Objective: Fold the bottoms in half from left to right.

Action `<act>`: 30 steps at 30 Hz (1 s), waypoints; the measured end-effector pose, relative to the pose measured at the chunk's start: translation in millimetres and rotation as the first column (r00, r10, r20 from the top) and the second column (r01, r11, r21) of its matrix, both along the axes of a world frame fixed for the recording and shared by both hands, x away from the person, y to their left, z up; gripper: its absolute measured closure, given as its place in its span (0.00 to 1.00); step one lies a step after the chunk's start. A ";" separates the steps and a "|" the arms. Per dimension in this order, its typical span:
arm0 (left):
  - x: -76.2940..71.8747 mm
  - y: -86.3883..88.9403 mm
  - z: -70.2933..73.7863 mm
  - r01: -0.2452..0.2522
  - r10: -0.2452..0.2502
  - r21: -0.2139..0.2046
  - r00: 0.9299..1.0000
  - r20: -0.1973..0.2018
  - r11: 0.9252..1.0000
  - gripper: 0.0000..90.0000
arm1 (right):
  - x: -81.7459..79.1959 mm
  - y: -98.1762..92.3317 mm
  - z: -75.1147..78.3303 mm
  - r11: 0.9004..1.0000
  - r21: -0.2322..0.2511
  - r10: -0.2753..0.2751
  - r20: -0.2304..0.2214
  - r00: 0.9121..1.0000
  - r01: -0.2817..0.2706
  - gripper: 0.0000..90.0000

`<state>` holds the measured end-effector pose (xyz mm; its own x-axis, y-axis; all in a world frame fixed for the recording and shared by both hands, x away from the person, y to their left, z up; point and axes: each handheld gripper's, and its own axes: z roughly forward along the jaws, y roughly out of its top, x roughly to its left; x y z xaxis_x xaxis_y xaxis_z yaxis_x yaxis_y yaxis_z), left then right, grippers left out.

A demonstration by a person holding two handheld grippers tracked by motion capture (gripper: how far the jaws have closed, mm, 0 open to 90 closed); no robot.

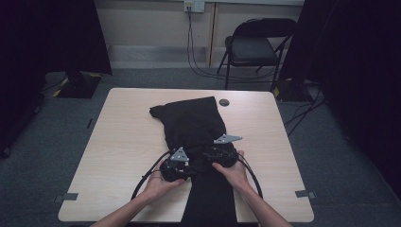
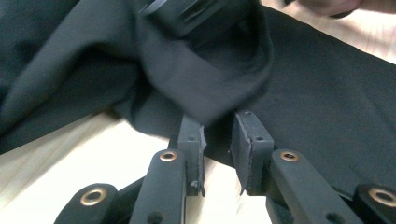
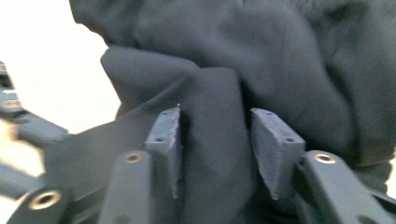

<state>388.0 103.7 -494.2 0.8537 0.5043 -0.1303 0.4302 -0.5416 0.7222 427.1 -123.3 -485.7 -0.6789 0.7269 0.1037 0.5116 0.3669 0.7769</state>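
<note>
Tool, left (image 1: 182, 163): held just left of the black garment's (image 1: 194, 124) narrow middle; in the left gripper view (image 2: 217, 137) its pads are set slightly apart at a folded edge of the cloth, with fabric at the tips, though a firm pinch cannot be told. Tool, right (image 1: 218, 153): held over the same narrow middle, beside the left tool; in the right gripper view (image 3: 215, 140) its pads are seen parted with a ridge of cloth lying loose between them, unpressed. Black garment: spread along the centre of the bench (image 1: 123, 142), bunched at the far end, one long part hanging over the near edge. Round dark disc (image 1: 223, 102): lying just beyond the garment's far right corner. Folding chair (image 1: 253, 47): standing on the floor, well beyond the garment.
</note>
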 end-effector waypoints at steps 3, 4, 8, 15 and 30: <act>-1.7 5.0 1.7 -0.007 0.007 0.032 1.000 0.018 0.999 0.82 | -9.1 -7.3 14.9 1.000 0.004 -0.013 0.043 0.999 0.013 0.51; -2.6 7.3 1.9 -0.014 0.013 0.039 1.000 0.026 0.999 0.82 | -12.2 -11.6 17.8 0.999 0.006 -0.034 0.050 0.998 0.034 0.51; -4.7 22.5 4.5 -0.052 0.050 0.079 0.998 0.031 0.995 0.82 | -24.2 -31.4 13.4 0.998 -0.021 -0.058 0.043 0.997 0.058 0.51; -4.8 52.3 6.0 -0.119 0.116 0.103 0.992 0.041 0.988 0.81 | -33.7 -45.6 -1.5 0.996 -0.074 -0.050 0.007 0.999 0.051 0.52; 9.3 79.9 24.7 -0.202 0.203 -0.008 0.978 0.039 0.979 0.62 | -53.3 -32.8 22.4 0.998 -0.021 0.055 0.061 0.997 -0.053 0.48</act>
<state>397.4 183.7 -469.5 0.7385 0.6667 -0.1007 0.5016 -0.4433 0.7429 373.9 -156.1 -463.3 -0.7218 0.6905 0.0468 0.4424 0.4083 0.7985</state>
